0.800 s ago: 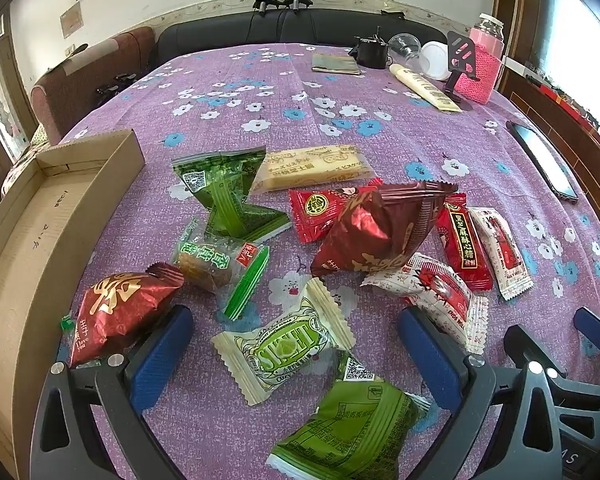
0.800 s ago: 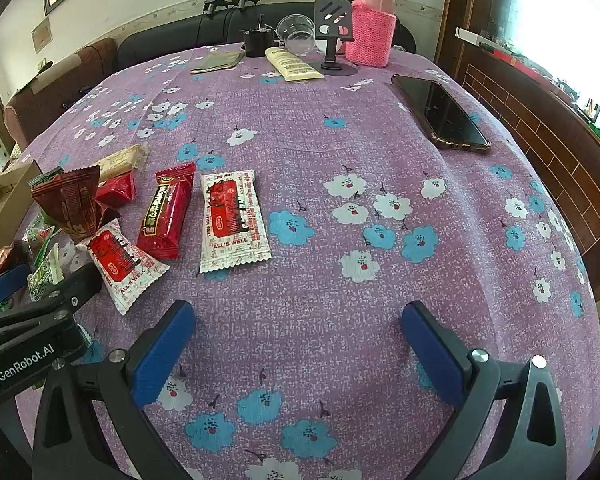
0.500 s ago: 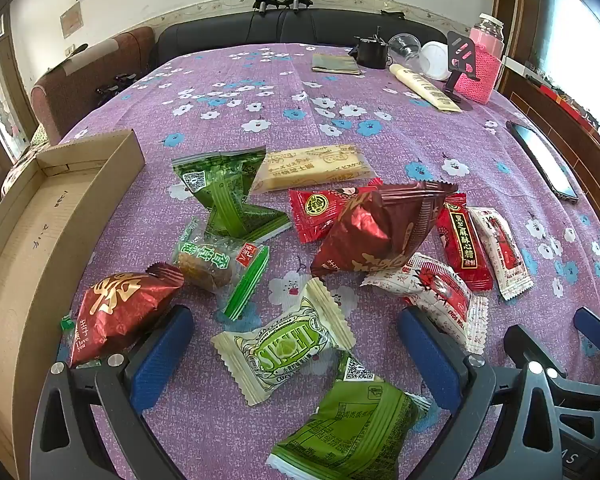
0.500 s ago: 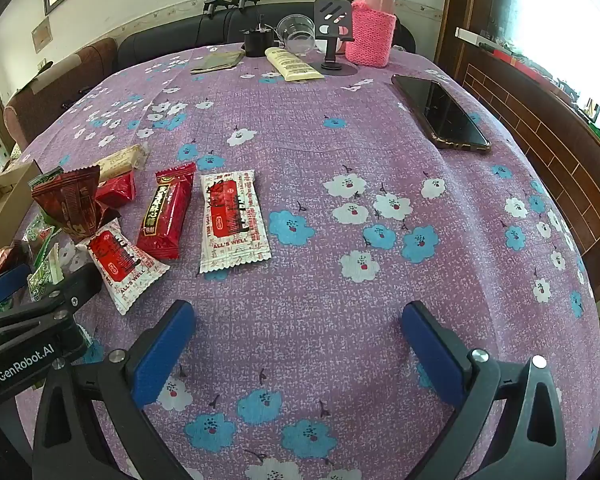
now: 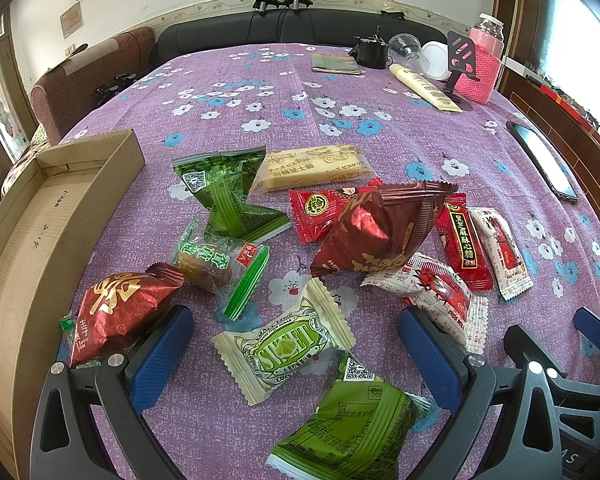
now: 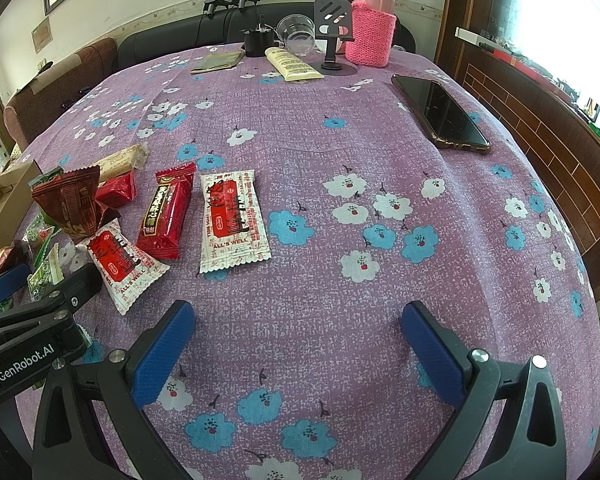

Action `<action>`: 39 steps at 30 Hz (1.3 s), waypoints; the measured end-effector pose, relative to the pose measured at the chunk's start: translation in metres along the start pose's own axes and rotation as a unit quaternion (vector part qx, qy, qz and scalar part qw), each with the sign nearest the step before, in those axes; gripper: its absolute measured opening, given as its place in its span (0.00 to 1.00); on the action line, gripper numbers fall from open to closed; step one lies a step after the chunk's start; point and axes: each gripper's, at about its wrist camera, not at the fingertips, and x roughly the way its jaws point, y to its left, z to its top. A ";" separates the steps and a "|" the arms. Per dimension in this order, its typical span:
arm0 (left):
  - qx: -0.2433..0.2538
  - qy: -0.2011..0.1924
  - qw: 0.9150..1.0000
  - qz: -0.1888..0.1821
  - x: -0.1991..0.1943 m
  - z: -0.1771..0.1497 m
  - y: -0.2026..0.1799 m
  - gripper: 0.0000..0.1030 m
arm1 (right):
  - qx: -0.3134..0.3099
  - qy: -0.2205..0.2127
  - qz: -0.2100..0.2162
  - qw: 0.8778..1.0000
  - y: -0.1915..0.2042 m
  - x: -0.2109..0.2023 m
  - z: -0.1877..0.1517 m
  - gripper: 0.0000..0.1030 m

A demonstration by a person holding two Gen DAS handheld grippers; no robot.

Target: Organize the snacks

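Several snack packets lie on a purple flowered tablecloth. My left gripper is open and empty, low over a white-green candy packet and a green packet. A dark red packet lies by its left finger, a larger dark red bag beyond. A cardboard box stands open at the left. My right gripper is open and empty over bare cloth, right of a white-red packet and a red bar.
A black phone lies at the right edge. At the far end stand a pink-sleeved bottle, a phone stand, a cream tube, a plastic cup. A dark sofa lies behind the table.
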 end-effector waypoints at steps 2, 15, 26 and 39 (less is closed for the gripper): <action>0.000 0.000 1.000 0.000 0.000 0.000 0.000 1.00 | 0.000 0.000 0.000 1.000 0.000 0.000 0.000 1.00; 0.000 0.000 1.000 0.000 0.000 0.000 0.000 1.00 | 0.000 0.000 0.000 1.000 0.000 0.000 0.000 1.00; 0.000 0.000 1.000 0.000 0.000 0.000 0.000 1.00 | 0.000 0.000 -0.001 1.000 0.000 0.000 0.000 1.00; 0.013 0.014 1.000 -0.008 0.000 0.002 -0.001 1.00 | 0.005 0.018 -0.001 1.000 -0.002 0.003 0.002 1.00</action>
